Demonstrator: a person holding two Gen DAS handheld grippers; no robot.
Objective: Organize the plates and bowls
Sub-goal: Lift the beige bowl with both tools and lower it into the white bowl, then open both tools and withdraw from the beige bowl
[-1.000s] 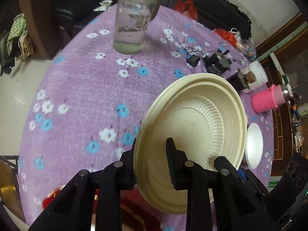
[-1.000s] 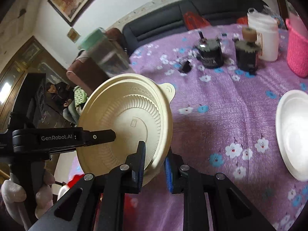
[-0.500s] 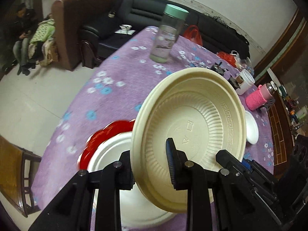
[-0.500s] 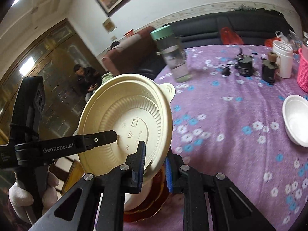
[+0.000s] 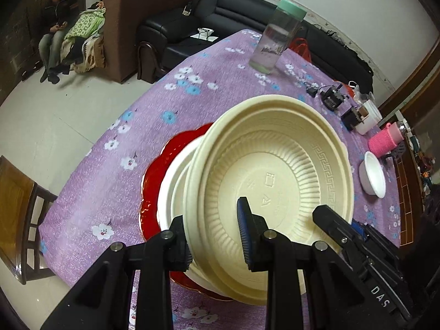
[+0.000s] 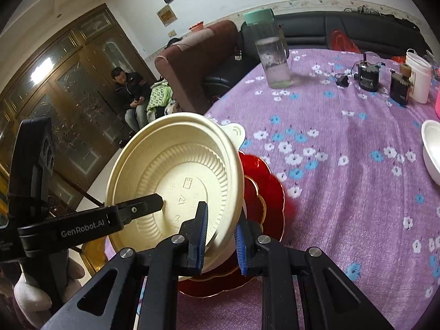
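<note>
A cream ribbed plastic bowl is held by both grippers, tilted, just above a stack. My left gripper is shut on its near rim. My right gripper is shut on the opposite rim of the cream bowl. Beneath it sit a white plate and a red scalloped plate, the red plate also showing in the right wrist view. A small white bowl stands apart at the right, also in the right wrist view.
The round table has a purple flowered cloth. A clear bottle with a green lid, small black devices, a white cup and a pink cup stand at the far side. A wooden chair is at the left edge.
Both grippers have carried the cream bowl back and down over the red and white plates, which now lie directly beneath it. The bottle now looks farther away.
</note>
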